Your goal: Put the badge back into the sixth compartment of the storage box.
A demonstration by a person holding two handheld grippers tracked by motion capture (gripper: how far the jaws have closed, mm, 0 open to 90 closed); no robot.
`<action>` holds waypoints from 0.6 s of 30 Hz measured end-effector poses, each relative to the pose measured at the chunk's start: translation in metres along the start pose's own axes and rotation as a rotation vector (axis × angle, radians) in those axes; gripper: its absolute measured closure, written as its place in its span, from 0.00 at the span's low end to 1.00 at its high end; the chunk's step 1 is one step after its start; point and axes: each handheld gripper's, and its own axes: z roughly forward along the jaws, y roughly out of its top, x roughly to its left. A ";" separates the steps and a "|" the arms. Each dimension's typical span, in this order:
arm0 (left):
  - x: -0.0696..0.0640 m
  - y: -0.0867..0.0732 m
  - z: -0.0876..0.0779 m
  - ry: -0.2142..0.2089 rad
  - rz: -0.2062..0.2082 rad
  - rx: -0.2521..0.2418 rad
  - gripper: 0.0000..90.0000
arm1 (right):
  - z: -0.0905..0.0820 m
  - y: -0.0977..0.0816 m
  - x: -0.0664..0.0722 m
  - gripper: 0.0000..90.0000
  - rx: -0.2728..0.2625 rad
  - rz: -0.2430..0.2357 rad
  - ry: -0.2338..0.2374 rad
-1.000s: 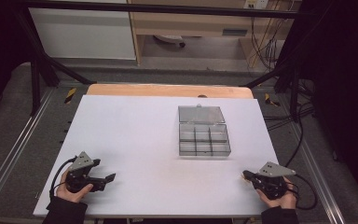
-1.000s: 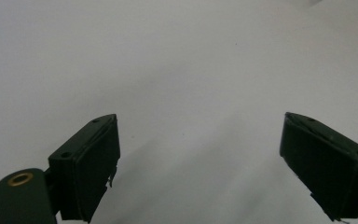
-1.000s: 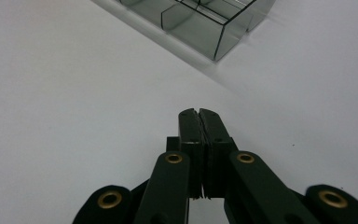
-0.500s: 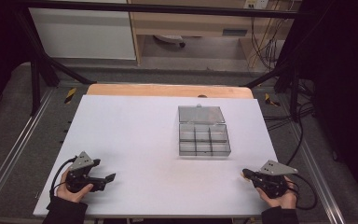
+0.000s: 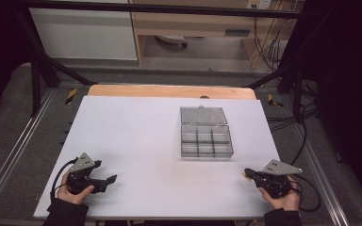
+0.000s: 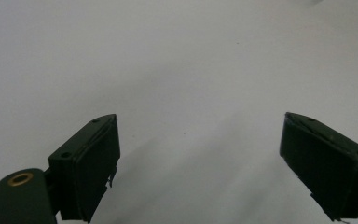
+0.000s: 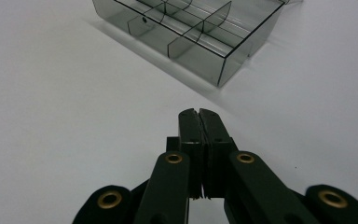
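Both your grippers rest on the bench near the box (image 5: 205, 138), left gripper (image 5: 108, 180) jaws wide, right gripper (image 5: 247, 173) jaws closed empty; nothing seems begun, so likely reach for it.

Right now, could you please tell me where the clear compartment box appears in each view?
High view: compartment box lies right of centre on the white table, lid open behind it.
Left gripper view: not in it.
Right gripper view: top centre, beyond the shut jaws.
Shared landmark: the white table.
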 end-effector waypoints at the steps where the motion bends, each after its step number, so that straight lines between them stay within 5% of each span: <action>1: 0.000 0.000 0.000 0.000 -0.001 0.000 0.13 | 0.000 0.000 0.000 0.99 -0.005 -0.001 0.000; 18: 0.000 0.000 0.000 0.002 0.000 0.001 0.13 | 0.000 0.013 0.003 0.99 -0.047 0.015 0.024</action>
